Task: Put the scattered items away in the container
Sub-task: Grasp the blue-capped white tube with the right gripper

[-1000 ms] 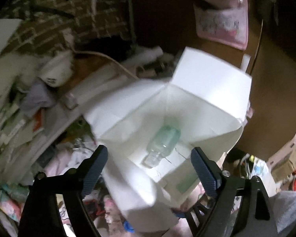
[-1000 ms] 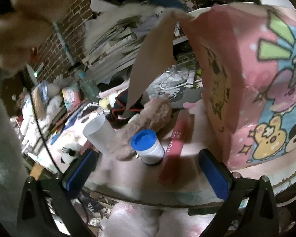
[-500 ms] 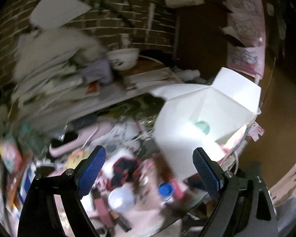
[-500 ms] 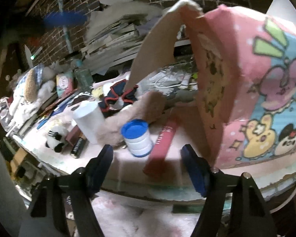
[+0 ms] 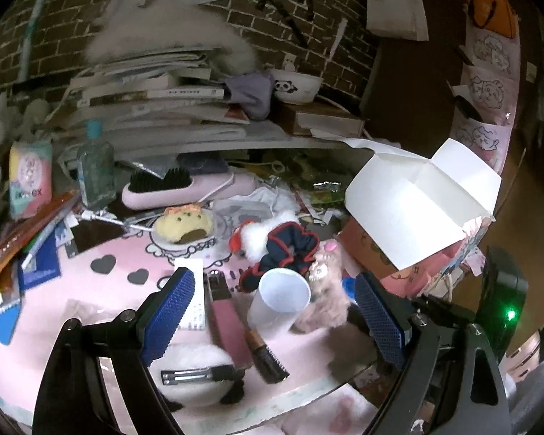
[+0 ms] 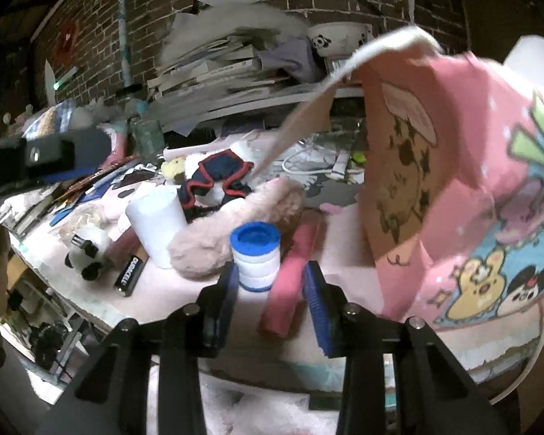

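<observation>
a: where's the right gripper [image 6: 270, 286]?

b: low at the near edge of the pink mat [image 6: 185, 290]. its jaws are closing and already narrow. the blue-lidded jar [image 6: 256, 255] and the near end of the pink tube [image 6: 293, 275] sit between the blue pads, but i cannot tell whether the pads press on either yet.

a: and the left gripper [image 5: 272, 311]?

b: jaws wide, holding nothing. the white cup [image 5: 279, 302] and a flat pink case [image 5: 230, 320] lie on the mat between its fingers, with the fuzzy pink toy [image 5: 324, 299] just right of the cup.

a: the container?

b: the pink cartoon box [image 6: 464, 195] stands on the right, flaps up, just right of the tube. from the left wrist view its white flaps [image 5: 417, 203] rise at the far right.

a: other scattered bits?

b: a navy scrunchie [image 5: 284, 253] beyond the cup, a battery [image 6: 128, 275] and a small panda toy [image 6: 87, 250] near the left edge.
</observation>
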